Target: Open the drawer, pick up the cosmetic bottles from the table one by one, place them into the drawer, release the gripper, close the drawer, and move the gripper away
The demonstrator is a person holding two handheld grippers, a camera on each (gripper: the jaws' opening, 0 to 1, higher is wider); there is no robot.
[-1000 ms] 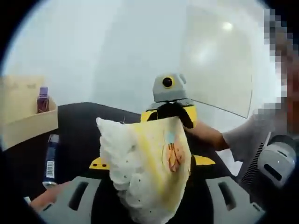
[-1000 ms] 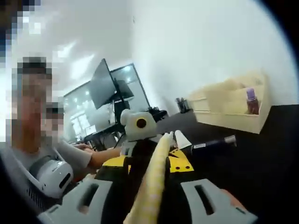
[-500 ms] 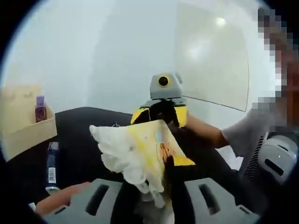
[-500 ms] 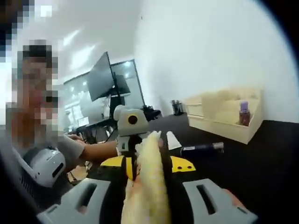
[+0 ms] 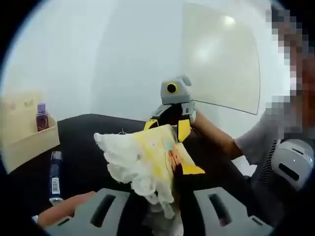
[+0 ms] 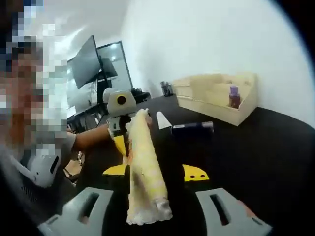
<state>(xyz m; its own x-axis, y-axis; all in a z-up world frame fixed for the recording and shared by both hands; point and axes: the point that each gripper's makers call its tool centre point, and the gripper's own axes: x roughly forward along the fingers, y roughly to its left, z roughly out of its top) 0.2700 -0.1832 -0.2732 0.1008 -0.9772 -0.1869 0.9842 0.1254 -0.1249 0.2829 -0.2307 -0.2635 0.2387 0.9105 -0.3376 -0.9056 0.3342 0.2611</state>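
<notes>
While you hold cloth (image 5: 147, 160) stretched between both tongs, left tongs (image 6: 129, 132) and right tongs (image 5: 170, 127) clamped on it, dark bottle (image 5: 54, 174) lies on table (image 6: 266, 152), barcode label unreadable; purple bottle (image 6: 234, 97) in wooden drawer (image 6: 221, 101).

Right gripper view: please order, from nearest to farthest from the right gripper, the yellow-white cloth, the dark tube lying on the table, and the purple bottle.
1. Yellow-white cloth, between the fingers.
2. Dark tube, lying on the black table, centre-right.
3. Purple bottle, upright in the wooden box, far right.
</notes>
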